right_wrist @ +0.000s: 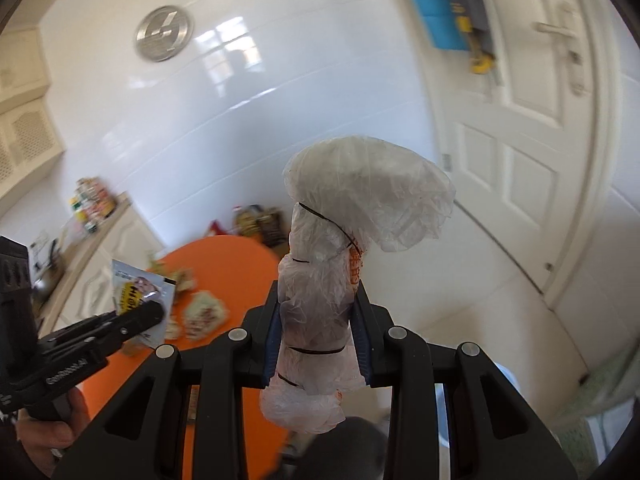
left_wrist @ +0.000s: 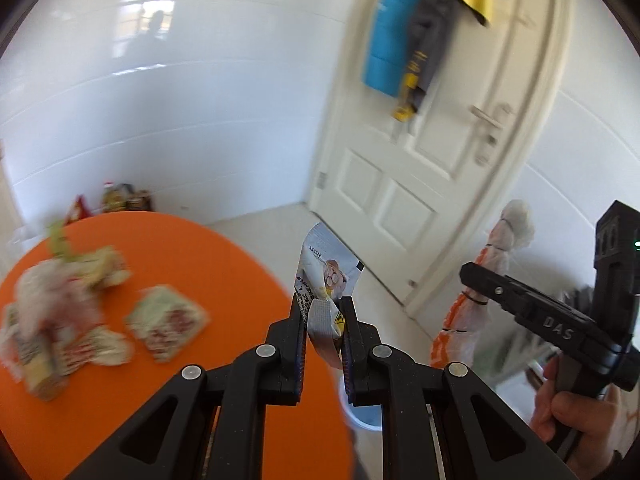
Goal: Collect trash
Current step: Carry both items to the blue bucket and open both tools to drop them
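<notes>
Left gripper (left_wrist: pixel 323 322): jaws pressed onto a crumpled silver-and-white snack wrapper with a cartoon face (left_wrist: pixel 326 280), pinched at its lower part; the printed upper end is seen standing up above the fingertips. In the right wrist view the same wrapper (right_wrist: pixel 138 292) is seen clamped at the tip of the left gripper (right_wrist: pixel 140 314), far to the left of the right jaws.

Right gripper (right_wrist: pixel 318 316): jaws closed around a rolled translucent white plastic bag bound with thin black bands (right_wrist: pixel 320 296); the bundle is held upright, its loose top ballooning above the fingers (right_wrist: pixel 362 336).

Left of and below the left jaws, a round orange table (left_wrist: pixel 208 264) is seen, with blurred crumpled wrappers (left_wrist: pixel 166 322) lying on it. Beyond the jaws, a white panelled door (left_wrist: pixel 420 184) with blue and yellow items hung on it (left_wrist: pixel 394 32) is noted.
</notes>
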The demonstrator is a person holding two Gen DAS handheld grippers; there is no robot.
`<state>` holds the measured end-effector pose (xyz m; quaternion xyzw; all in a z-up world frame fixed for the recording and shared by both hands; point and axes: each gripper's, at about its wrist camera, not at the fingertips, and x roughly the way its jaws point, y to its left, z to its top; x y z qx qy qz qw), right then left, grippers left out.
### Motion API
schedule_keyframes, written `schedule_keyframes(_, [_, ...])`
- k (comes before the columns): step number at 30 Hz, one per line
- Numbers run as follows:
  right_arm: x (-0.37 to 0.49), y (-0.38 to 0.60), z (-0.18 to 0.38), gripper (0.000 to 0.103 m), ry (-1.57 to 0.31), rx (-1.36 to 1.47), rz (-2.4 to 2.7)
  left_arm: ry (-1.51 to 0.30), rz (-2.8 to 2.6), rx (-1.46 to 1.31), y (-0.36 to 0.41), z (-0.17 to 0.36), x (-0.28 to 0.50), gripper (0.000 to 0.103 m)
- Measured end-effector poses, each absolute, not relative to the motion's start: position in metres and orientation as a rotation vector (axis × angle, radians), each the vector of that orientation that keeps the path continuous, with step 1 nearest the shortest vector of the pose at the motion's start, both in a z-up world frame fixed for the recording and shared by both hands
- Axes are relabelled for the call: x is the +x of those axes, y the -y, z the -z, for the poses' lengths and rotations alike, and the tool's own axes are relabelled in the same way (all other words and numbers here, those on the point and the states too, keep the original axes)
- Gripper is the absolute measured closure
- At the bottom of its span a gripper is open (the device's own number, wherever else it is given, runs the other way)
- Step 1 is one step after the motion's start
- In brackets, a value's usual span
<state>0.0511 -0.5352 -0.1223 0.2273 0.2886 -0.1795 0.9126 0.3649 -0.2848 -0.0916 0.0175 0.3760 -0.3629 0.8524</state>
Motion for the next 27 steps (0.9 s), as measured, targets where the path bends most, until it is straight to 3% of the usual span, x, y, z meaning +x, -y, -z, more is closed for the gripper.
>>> schedule_keyframes(11, [-0.028, 0.672, 0.255, 0.072, -0.787, 0.685, 0.675, -1.077, 1.003, 0.298, 0.464, 0.196, 0.341, 0.092])
schedule_keyframes(21, [-0.028, 0.713, 0.346, 0.069, -0.898, 0.818, 0.696, -1.300, 0.983, 0.465, 0.547, 0.315, 0.367, 0.089])
schedule_keyframes(24, [-0.026, 0.718, 0.362, 0.068, -0.924, 0.840, 0.707, -1.340, 0.986, 0.511, 0.570, 0.335, 0.381, 0.082])
schedule_keyframes(26, [-0.029, 0.722, 0.371, 0.065, -0.923, 0.853, 0.719, -1.332, 0.971, 0.531, 0.580, 0.343, 0.392, 0.052])
schedule_keyframes(27, [-0.031, 0.725, 0.374, 0.060, -0.921, 0.860, 0.722, -1.326, 0.963, 0.534, 0.582, 0.345, 0.395, 0.044])
